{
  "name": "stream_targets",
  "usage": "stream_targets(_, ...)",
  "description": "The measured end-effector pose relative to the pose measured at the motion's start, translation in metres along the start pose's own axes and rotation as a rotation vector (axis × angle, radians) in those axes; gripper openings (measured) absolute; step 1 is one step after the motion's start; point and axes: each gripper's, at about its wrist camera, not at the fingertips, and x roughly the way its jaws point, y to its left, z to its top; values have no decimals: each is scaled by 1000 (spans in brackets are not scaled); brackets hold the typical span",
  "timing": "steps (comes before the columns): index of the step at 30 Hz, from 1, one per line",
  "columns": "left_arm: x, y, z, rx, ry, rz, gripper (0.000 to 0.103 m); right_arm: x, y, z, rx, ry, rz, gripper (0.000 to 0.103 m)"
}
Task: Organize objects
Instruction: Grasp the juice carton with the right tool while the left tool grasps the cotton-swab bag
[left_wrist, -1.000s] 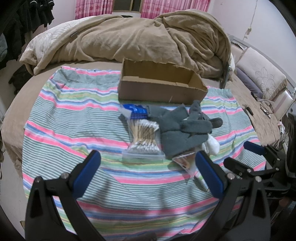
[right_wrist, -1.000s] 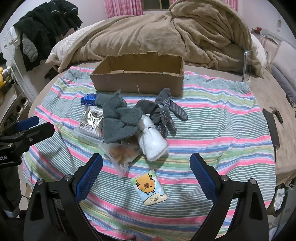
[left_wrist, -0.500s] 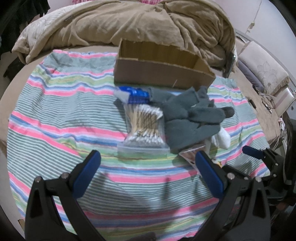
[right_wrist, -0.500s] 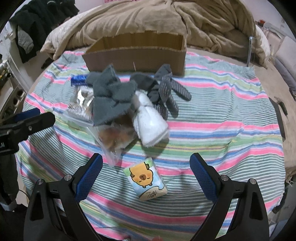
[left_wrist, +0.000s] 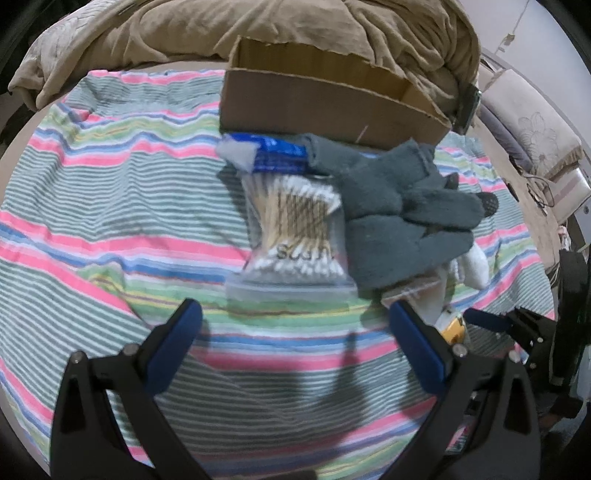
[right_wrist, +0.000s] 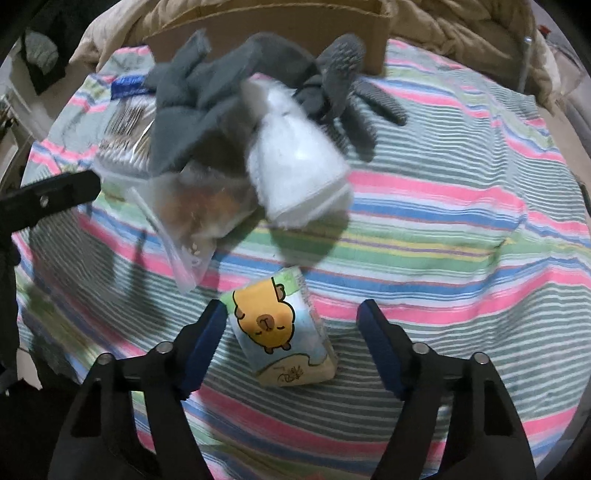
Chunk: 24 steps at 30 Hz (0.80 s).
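A clear bag of cotton swabs (left_wrist: 295, 236) lies on the striped cloth (left_wrist: 110, 221), just ahead of my open, empty left gripper (left_wrist: 295, 325). Grey gloves (left_wrist: 399, 214) lie to its right, partly over it. My right gripper (right_wrist: 293, 328) is open, with a tissue pack (right_wrist: 280, 328) printed with an orange animal lying between its fingers, untouched as far as I can tell. A white rolled cloth (right_wrist: 295, 158), a clear bag (right_wrist: 192, 210) and the grey gloves (right_wrist: 207, 107) lie beyond it. An open cardboard box (left_wrist: 325, 99) stands behind the pile.
A brown blanket (left_wrist: 258, 26) is heaped behind the box. The left gripper (right_wrist: 48, 195) shows at the left edge of the right wrist view. The right gripper (left_wrist: 498, 325) shows at the right of the left wrist view.
Both grippers have moved forward and down toward the pile. The tissue pack now sits between the right gripper's fingers, and the swab bag is close ahead of the left gripper.
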Motion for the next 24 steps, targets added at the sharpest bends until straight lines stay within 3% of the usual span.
stream_targets(7,6,6,7,5,-1,22,102,8,12,-5,-98,12,-21,66)
stream_targets(9,8,8,10,9,-2,27,102,10,12,-7,-112,15,-46,52)
stream_targets(12,13,12,17,17,-5,37,102,6,-3,-5,-57,7,-8,32)
stream_targets(15,19,13,23,25,-2,38,100,0,-21,-3,-2,3,59,29)
stream_targets(17,24,12,26,35,5,41,92,-3,-26,-2,7,-1,72,29)
stream_targets(21,34,12,33,47,9,40,89,-13,-38,1,25,-22,95,27)
stream_targets(24,41,13,35,47,20,30,78,-21,-46,0,33,-48,102,27)
